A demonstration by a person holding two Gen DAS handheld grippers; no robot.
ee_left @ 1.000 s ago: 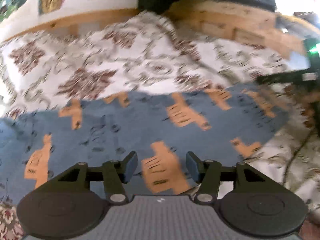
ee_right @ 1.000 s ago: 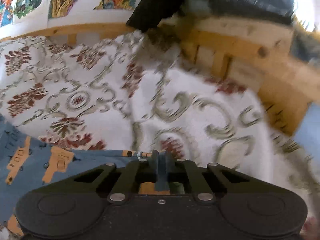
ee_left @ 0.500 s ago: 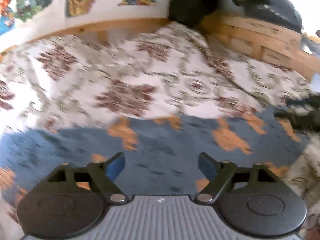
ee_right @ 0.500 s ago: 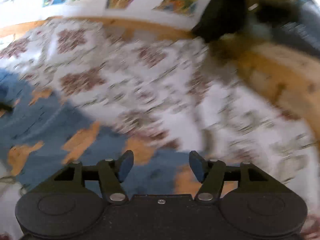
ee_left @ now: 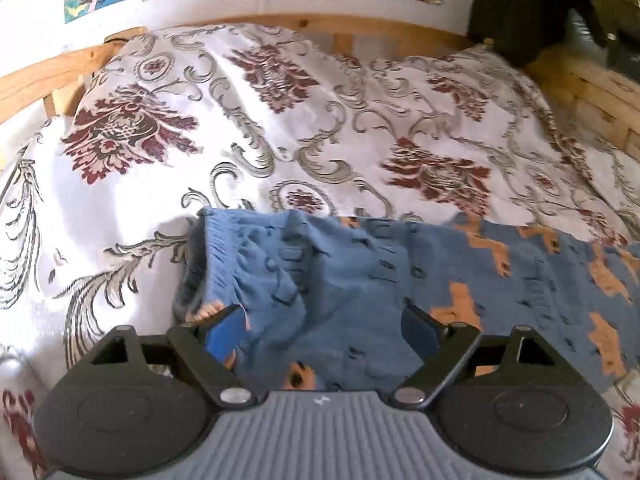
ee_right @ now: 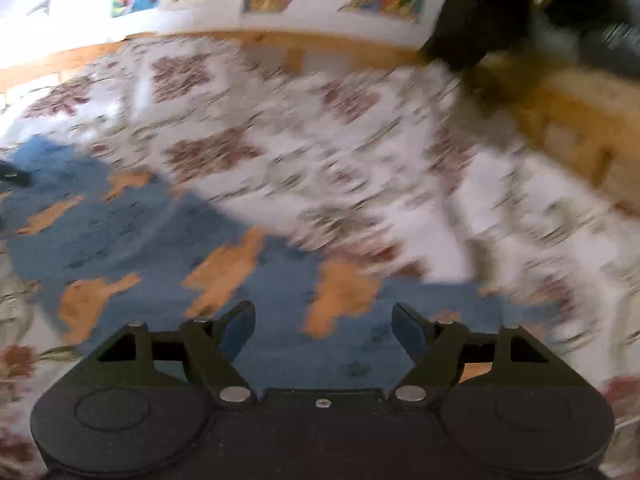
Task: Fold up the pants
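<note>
Soft, limp blue pants [ee_left: 360, 280] lying on the patterned bedspread [ee_left: 280, 120]; left gripper [ee_left: 324, 328] and right gripper [ee_right: 324, 328] both spread, best pinching the near-left waistband [ee_left: 208, 264].

The right gripper [ee_right: 323, 330] is hanging with jaws spread wide over the blue pants [ee_right: 132, 240], which are lying on the blurred floral bedspread [ee_right: 360, 160] ahead.

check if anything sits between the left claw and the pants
Nothing visible does. The left claw is open right over the blue pants, its fingers straddling the bunched cloth near the waistband. Only the patterned bedspread lies around them.
</note>
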